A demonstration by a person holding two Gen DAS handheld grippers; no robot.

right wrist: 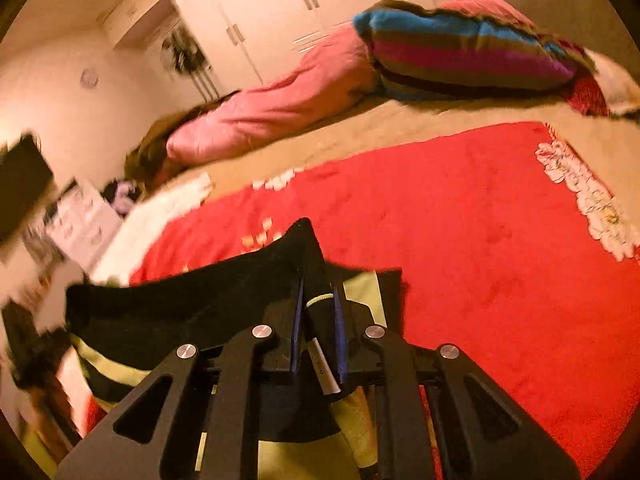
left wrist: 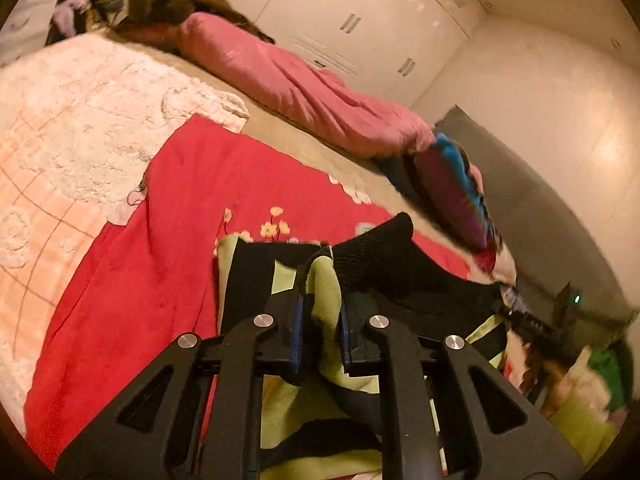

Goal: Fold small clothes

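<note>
Left wrist view: the left tool [left wrist: 320, 332] is nearly closed, pinching a yellow-green fold of the black-and-green garment [left wrist: 360, 256] at lower centre, above the red blanket [left wrist: 160, 280].

Right wrist view: the right tool [right wrist: 318, 332] is clamped narrow on the garment's black edge [right wrist: 192, 300], which stretches away to the lower left. Both hold it equally; its long axis looks to run between them.
</note>
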